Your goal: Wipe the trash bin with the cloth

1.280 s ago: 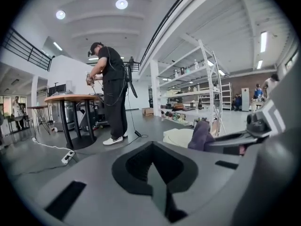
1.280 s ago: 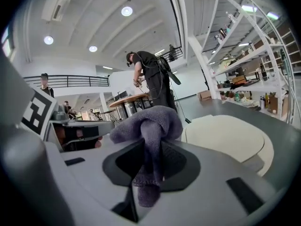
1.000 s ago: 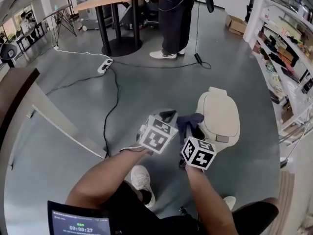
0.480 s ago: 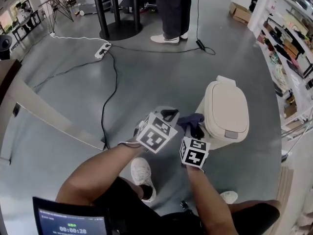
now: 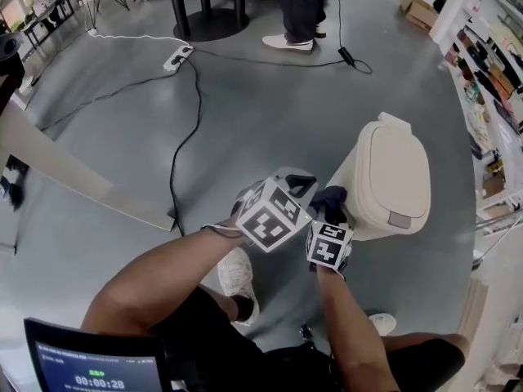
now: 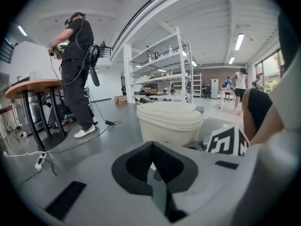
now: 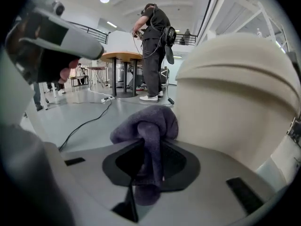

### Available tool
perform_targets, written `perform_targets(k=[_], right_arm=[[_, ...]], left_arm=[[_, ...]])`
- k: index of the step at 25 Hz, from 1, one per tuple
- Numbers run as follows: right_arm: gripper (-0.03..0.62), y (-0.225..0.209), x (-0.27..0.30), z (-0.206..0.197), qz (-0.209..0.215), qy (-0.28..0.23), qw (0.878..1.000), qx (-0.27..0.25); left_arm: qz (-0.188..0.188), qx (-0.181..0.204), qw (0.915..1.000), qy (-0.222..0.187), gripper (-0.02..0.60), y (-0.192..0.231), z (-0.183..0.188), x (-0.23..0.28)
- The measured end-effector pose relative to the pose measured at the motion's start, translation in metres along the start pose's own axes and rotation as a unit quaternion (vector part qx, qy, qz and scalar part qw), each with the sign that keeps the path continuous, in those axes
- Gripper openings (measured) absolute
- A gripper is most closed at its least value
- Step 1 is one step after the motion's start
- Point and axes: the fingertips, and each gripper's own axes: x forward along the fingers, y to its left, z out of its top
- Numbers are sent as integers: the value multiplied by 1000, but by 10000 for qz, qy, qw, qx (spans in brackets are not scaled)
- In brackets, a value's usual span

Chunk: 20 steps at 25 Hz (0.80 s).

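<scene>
Now your right gripper grips the crumpled purple-grey cloth beside the cream plastic trash bin; your left gripper is closed, empty. Press and wipe.

- Trash bin: on the floor, ahead to my right; shelving further right.
- Cloth: in my right tongs, just beside the bin's left wall.
- Left tongs: left of the right ones.
- Cable, power strip: floor, far left.
- Standing person: beyond the bin, beside a surface.
</scene>
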Motion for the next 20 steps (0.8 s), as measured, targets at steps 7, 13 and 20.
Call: perform_targets(k=[7,13,20], right_arm=[[81,6,41,-49,-84,447,9987,220],[81,8,72,-87,-337,644,9945,749],[81,12,95,-131,-476,1123,9902,675]], left_arm=[[44,-370,9988,314,-3,14,-24,11],[-118,-289,9983,497,-3,7,-33,19],[-231,-214,9978,584,-3,2,-35,23]])
